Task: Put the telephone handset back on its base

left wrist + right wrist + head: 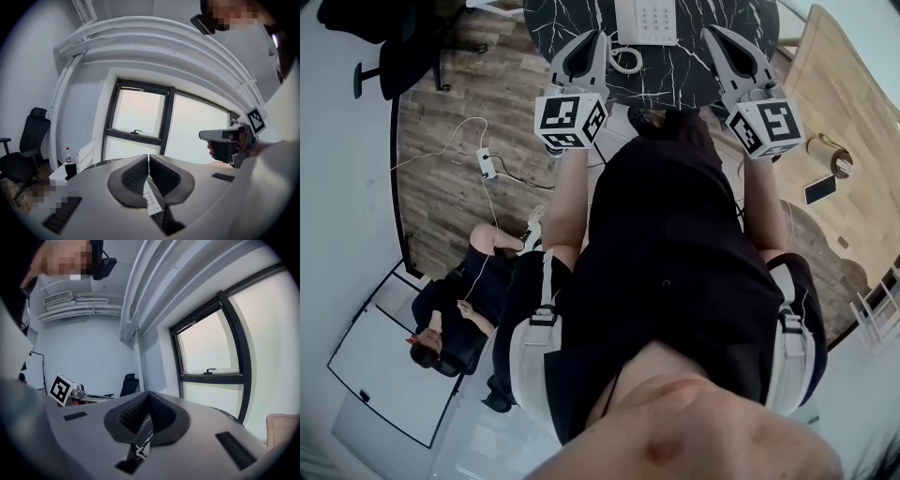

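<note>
A white telephone (645, 21) with a keypad sits on the round black marble table (694, 70) at the top of the head view, its coiled cord (626, 61) lying in front of it. I cannot make out the handset apart from the base. My left gripper (592, 37) hovers over the table's near edge, left of the phone, its jaws shut and empty. My right gripper (714, 36) hovers to the right of the phone, also shut and empty. In the left gripper view the pads (140, 176) meet, with a sliver of keypad (152, 202) below them.
A wooden table (839, 112) with a dark flat device (820, 189) stands to the right. A power strip (486, 164) with cables lies on the wood floor at left. A person (459, 319) sits lower left. A black office chair (23, 150) stands by the wall.
</note>
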